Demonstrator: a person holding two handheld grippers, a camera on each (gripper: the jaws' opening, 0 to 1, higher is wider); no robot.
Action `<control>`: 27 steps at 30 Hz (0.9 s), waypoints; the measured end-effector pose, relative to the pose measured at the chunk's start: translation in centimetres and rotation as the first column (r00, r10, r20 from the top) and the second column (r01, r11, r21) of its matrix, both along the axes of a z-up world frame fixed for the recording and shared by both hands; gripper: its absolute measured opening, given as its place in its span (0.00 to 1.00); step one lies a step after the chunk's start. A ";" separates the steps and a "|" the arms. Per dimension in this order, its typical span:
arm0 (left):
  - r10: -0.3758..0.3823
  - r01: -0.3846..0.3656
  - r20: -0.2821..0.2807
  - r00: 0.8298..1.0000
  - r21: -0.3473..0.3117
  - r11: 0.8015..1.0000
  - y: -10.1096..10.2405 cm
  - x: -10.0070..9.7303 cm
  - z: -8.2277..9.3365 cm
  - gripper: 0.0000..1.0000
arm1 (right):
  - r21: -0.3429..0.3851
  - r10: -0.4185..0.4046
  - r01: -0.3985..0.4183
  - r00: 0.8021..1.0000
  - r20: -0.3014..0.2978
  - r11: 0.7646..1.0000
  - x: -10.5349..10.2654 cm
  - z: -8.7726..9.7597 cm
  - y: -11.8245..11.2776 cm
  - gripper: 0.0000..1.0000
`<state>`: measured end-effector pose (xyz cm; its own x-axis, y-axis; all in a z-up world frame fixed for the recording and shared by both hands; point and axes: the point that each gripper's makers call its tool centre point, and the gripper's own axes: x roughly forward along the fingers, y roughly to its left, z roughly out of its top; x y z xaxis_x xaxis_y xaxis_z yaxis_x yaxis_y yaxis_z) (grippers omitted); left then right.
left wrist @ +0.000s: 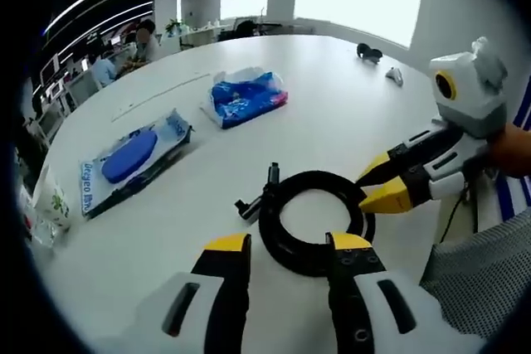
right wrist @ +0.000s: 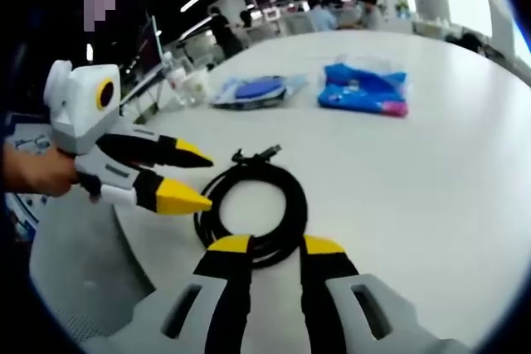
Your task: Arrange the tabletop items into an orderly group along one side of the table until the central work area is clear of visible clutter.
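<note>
Black cable coil [left wrist: 314, 220] lay on white table [left wrist: 348, 113], near table edge. Left gripper [left wrist: 289, 246] hung just over coil, jaws spread, gripping nothing. Right gripper [left wrist: 380, 181] beside coil, tips apart, also gripping nothing. Blue packet [left wrist: 246, 97] and flat blue bag [left wrist: 133, 159] sat farther back.

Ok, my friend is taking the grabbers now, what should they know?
Left tool: open, jaws on either side of the near rim of the black cable coil, not gripping.
Right tool: open, at the same coil from the other side.
Blue pad in a clear bag and the blue packet lie farther out on the white table, apart from each other.
Done: nothing grouped yet.
Left: move the coil, bag and packet to one side.
</note>
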<state>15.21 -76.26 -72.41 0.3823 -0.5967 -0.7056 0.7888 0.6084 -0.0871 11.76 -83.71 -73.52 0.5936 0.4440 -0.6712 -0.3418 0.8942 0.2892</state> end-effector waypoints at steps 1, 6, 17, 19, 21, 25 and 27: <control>0.004 -0.004 -0.014 1.000 0.001 1.000 -0.1 0.0 -0.3 0.35 | 0.002 -0.005 0.005 1.000 0.001 1.000 0.1 0.0 -0.1 0.20; 0.029 -0.028 -0.058 0.998 0.020 0.999 -0.1 -0.2 -1.3 0.30 | 0.010 -0.015 0.015 1.000 -0.004 1.000 0.5 -0.2 -0.3 0.21; 0.087 -0.084 -0.063 0.994 0.055 0.995 0.1 0.9 -1.8 0.24 | -0.047 0.000 -0.002 0.999 -0.034 0.999 1.3 -0.6 0.3 0.19; 0.076 -0.072 -0.061 0.995 0.068 0.995 0.1 1.0 -1.8 0.23 | -0.064 0.002 -0.004 0.999 -0.036 0.998 1.4 -0.6 0.3 0.18; 0.067 -0.062 -0.057 0.996 0.077 0.995 0.1 1.0 -1.8 0.22 | -0.094 0.006 -0.010 0.999 -0.037 0.996 1.5 -0.7 0.4 0.18; 0.079 -0.076 -0.038 0.996 0.081 0.994 0.3 1.3 -1.8 0.15 | -0.137 0.022 -0.027 0.999 -0.041 0.990 1.5 -0.8 0.6 0.16; 0.074 -0.073 -0.019 0.997 0.080 0.994 0.4 1.2 -1.6 0.12 | -0.144 0.025 -0.030 0.999 -0.040 0.989 1.4 -0.7 0.5 0.13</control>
<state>16.46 -75.88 -74.00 0.4068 -0.5093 -0.7584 0.7401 0.6704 -0.0531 13.21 -83.17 -74.21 0.5552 0.3565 -0.7514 -0.3579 0.9180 0.1710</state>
